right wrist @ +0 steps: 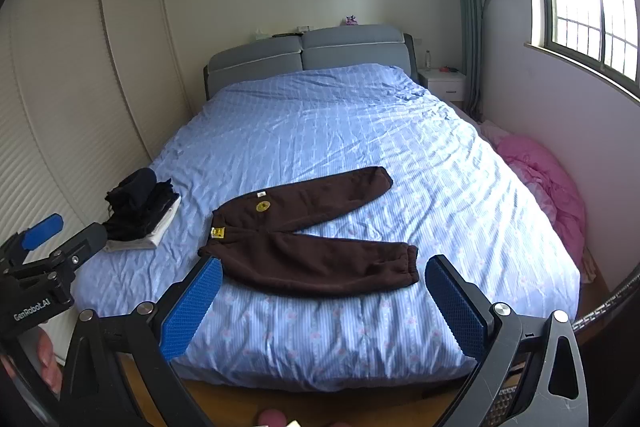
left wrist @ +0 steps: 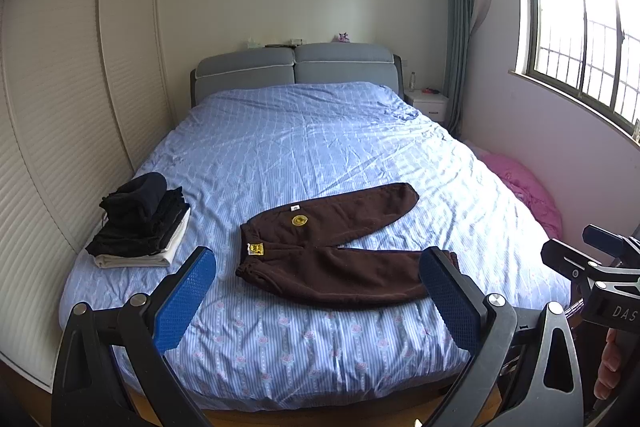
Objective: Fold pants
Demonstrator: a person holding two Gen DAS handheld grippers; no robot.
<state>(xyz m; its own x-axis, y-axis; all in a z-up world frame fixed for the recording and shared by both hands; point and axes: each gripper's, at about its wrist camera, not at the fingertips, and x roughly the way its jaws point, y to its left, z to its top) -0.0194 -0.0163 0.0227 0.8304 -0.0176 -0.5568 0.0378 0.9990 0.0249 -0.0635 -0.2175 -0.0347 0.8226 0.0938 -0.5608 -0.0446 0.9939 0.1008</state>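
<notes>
Dark brown pants (left wrist: 332,247) lie flat on the blue bed cover (left wrist: 320,147), waistband with a yellow tag to the left, two legs spread in a V to the right. They also show in the right wrist view (right wrist: 312,247). My left gripper (left wrist: 320,267) is open and empty, held above the foot of the bed in front of the pants. My right gripper (right wrist: 324,275) is open and empty, at a similar height. Each gripper shows at the edge of the other's view, the right gripper's body (left wrist: 600,279) and the left gripper's body (right wrist: 44,263).
A stack of folded dark and white clothes (left wrist: 140,223) sits at the bed's left edge. A pink bundle (left wrist: 524,187) lies between bed and right wall. A white nightstand (left wrist: 428,103) stands by the grey headboard (left wrist: 296,67). A wardrobe (left wrist: 60,107) lines the left wall.
</notes>
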